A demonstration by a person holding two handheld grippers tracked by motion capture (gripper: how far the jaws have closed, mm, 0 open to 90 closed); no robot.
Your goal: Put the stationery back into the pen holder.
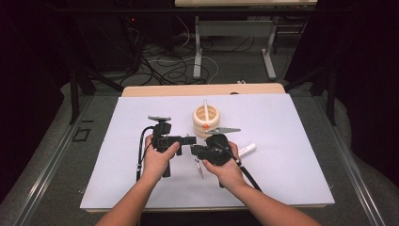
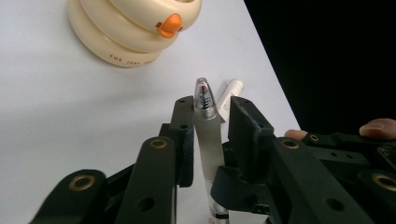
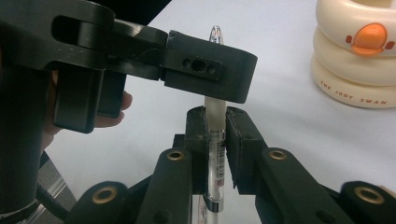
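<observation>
Black jaws of the right gripper [image 3: 216,135] are clamped on the clear barrel of a pen [image 3: 215,154], which stands up between them with its long axis along the jaws and its capped tip pointing away from the hand. Around the frosted cap end, the left gripper [image 2: 211,114] has its jaws on either side; the left pad touches the cap, while a thin gap shows by the right pad, so I cannot tell whether the grasp is firm. From above, both grippers meet nose to nose near the middle of the white table sheet [image 1: 291,165]. Just beyond them stands a cream ringed holder [image 1: 206,120] with an orange duck bill, and a small white tube [image 1: 247,149] lies right of the right hand [image 1: 229,170]. Bare sheet spreads wide on the left, right and near sides.
</observation>
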